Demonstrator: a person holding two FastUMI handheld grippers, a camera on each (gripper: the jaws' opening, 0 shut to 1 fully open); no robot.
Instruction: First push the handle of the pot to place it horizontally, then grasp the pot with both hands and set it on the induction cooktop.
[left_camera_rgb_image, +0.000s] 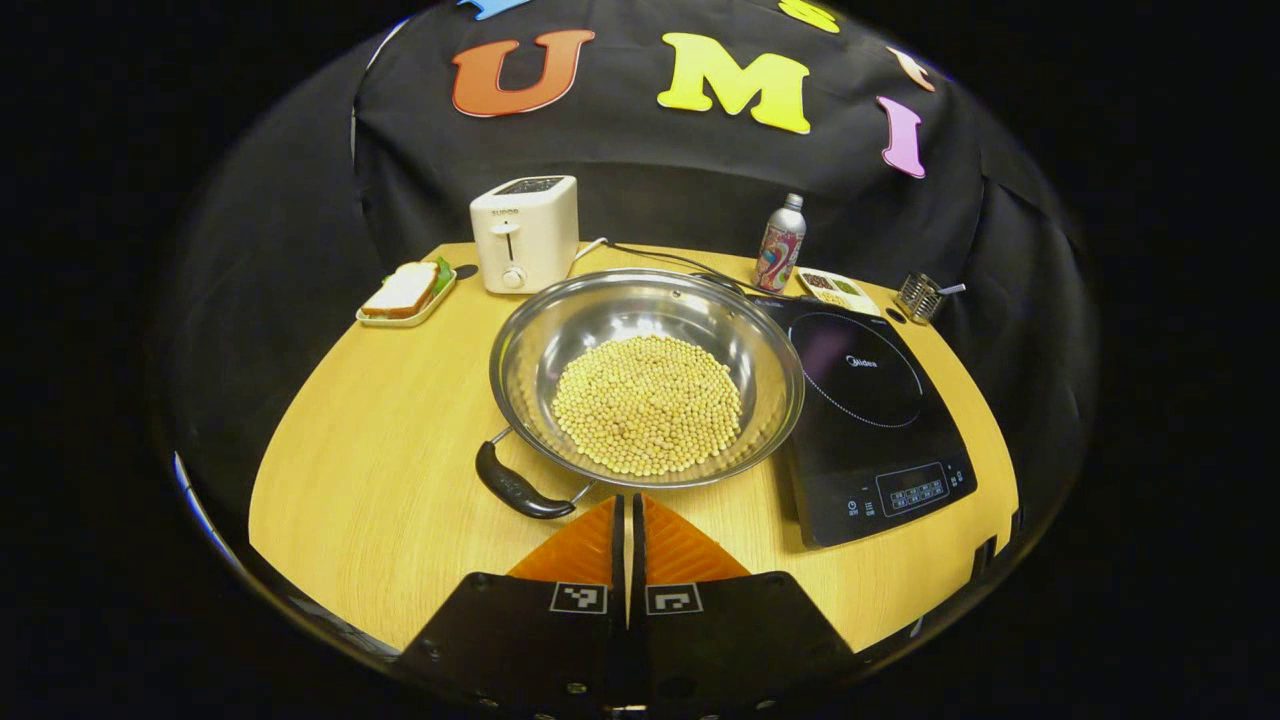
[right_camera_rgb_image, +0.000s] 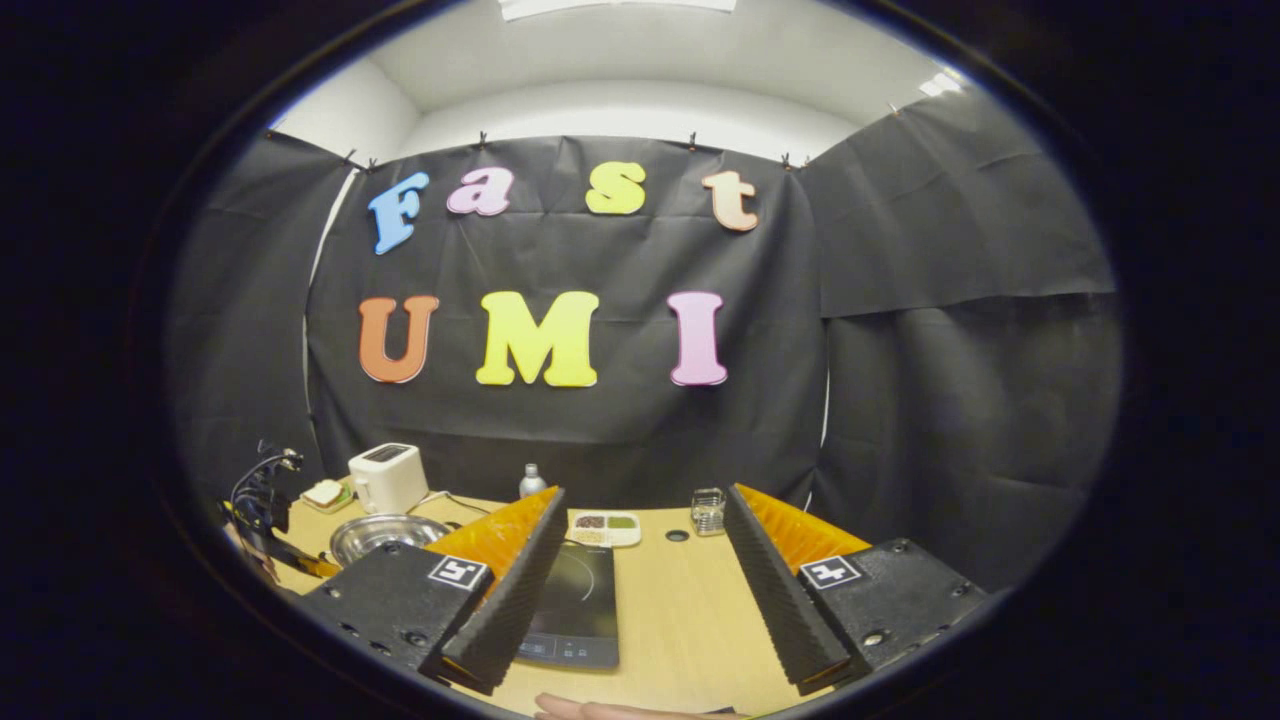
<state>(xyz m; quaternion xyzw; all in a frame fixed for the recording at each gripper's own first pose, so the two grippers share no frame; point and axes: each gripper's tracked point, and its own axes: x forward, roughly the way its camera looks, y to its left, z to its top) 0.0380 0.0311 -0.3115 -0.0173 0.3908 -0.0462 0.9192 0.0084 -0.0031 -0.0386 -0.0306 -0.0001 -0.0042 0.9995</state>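
Observation:
A steel pot (left_camera_rgb_image: 645, 385) holding yellow beans rests mid-table. Its black handle (left_camera_rgb_image: 518, 487) points toward the near left, close to my fingertips. The left gripper (left_camera_rgb_image: 628, 500) is shut with nothing between its orange fingers, just in front of the pot's near rim. A black induction cooktop (left_camera_rgb_image: 868, 410) lies right beside the pot. In the right gripper view, my right gripper (right_camera_rgb_image: 640, 500) hangs open above the table's right part, with the cooktop (right_camera_rgb_image: 575, 600) between its fingers and the pot (right_camera_rgb_image: 378, 535) far left. The left gripper (right_camera_rgb_image: 262, 515) appears at the far left there.
A white toaster (left_camera_rgb_image: 525, 232), a sandwich tray (left_camera_rgb_image: 408, 293), a bottle (left_camera_rgb_image: 781, 243), a small snack dish (left_camera_rgb_image: 836, 288) and a metal holder (left_camera_rgb_image: 920, 296) line the table's far edge. A cable (left_camera_rgb_image: 660, 258) runs behind the pot. A hand (right_camera_rgb_image: 600, 708) shows at the bottom edge.

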